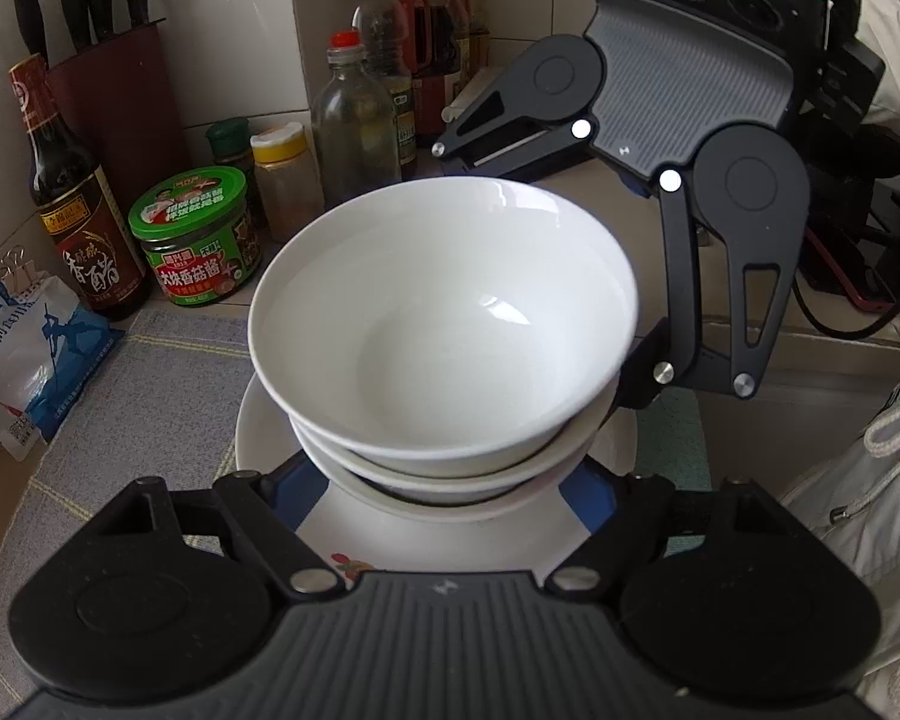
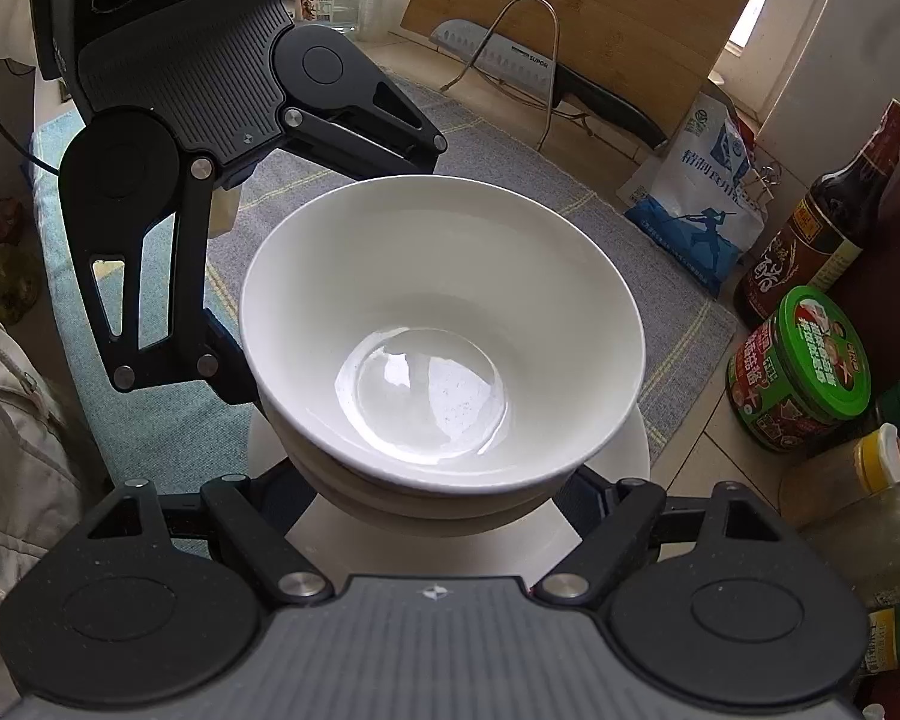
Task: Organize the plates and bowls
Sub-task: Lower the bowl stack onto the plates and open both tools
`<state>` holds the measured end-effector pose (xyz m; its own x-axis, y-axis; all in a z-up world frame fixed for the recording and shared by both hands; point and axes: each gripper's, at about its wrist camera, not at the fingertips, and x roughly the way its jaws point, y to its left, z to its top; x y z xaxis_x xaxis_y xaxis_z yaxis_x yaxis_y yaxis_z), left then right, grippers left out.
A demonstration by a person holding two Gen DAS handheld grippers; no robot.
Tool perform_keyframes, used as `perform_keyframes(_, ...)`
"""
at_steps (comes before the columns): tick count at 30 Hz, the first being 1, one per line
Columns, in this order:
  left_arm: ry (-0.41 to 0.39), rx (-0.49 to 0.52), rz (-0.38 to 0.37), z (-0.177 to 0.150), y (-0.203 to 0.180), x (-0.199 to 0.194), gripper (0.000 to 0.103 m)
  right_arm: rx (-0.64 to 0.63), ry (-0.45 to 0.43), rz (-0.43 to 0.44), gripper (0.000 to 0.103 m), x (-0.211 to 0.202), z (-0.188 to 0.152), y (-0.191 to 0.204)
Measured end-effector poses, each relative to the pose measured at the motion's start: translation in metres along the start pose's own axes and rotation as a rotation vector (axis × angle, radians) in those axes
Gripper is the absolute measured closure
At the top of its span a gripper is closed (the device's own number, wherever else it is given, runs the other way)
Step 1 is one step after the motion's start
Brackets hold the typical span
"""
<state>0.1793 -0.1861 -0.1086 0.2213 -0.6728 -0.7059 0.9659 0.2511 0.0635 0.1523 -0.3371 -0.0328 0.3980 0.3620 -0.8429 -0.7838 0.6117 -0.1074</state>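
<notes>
A stack of white bowls sits on a white plate with a small printed pattern; the stack also shows in the right wrist view on the plate. My left gripper is spread wide around the lower bowls, its fingertips hidden under them. My right gripper is spread the same way from the opposite side. Each gripper shows in the other's view, the right one at the back right, the left one at the back left. Whether the fingers touch the bowls is hidden.
A grey cloth mat lies under the plate. Sauce bottles, a green-lidded jar, a salt bag and a knife block stand behind. A cleaver and wooden board lean at the back.
</notes>
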Motion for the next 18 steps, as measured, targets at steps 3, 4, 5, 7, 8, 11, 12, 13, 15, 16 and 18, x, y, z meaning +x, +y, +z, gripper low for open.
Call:
perform_keyframes(3, 0.01, -0.005, -0.003, 0.001, 0.001, 0.005, 0.02, 0.006, -0.003, 0.009, 0.016, 0.002, -0.005, -0.005)
perform_keyframes(4, 0.012, -0.007, -0.004, 0.001, 0.001, 0.006, 0.02, 0.006, -0.004, 0.012, 0.016, 0.003, -0.006, -0.007)
perform_keyframes(5, 0.015, -0.009, -0.005, 0.002, 0.001, 0.007, 0.02, 0.008, -0.003, 0.015, 0.016, 0.004, -0.006, -0.009)
perform_keyframes(7, 0.02, -0.009, -0.002, 0.003, 0.002, 0.01, 0.02, 0.006, -0.003, 0.015, 0.016, 0.005, -0.008, -0.01)
perform_keyframes(8, 0.023, -0.011, 0.0, 0.003, 0.002, 0.01, 0.021, 0.007, -0.003, 0.016, 0.016, 0.006, -0.008, -0.011)
perform_keyframes(11, 0.024, -0.011, 0.001, 0.003, 0.002, 0.012, 0.021, 0.011, -0.006, 0.022, 0.016, 0.007, -0.009, -0.013)
perform_keyframes(12, 0.025, -0.012, 0.001, 0.002, 0.003, 0.012, 0.021, 0.012, -0.007, 0.023, 0.016, 0.008, -0.01, -0.014)
perform_keyframes(13, 0.025, -0.01, 0.004, 0.002, 0.003, 0.013, 0.021, 0.012, -0.006, 0.022, 0.016, 0.008, -0.01, -0.014)
perform_keyframes(15, 0.026, -0.007, 0.009, 0.001, 0.002, 0.014, 0.021, 0.008, -0.003, 0.017, 0.016, 0.01, -0.01, -0.014)
perform_keyframes(16, 0.026, -0.01, 0.009, 0.001, 0.003, 0.015, 0.021, 0.008, -0.002, 0.016, 0.016, 0.01, -0.01, -0.014)
perform_keyframes(18, 0.024, -0.012, 0.009, 0.0, 0.004, 0.015, 0.021, 0.007, 0.0, 0.017, 0.016, 0.011, -0.009, -0.014)
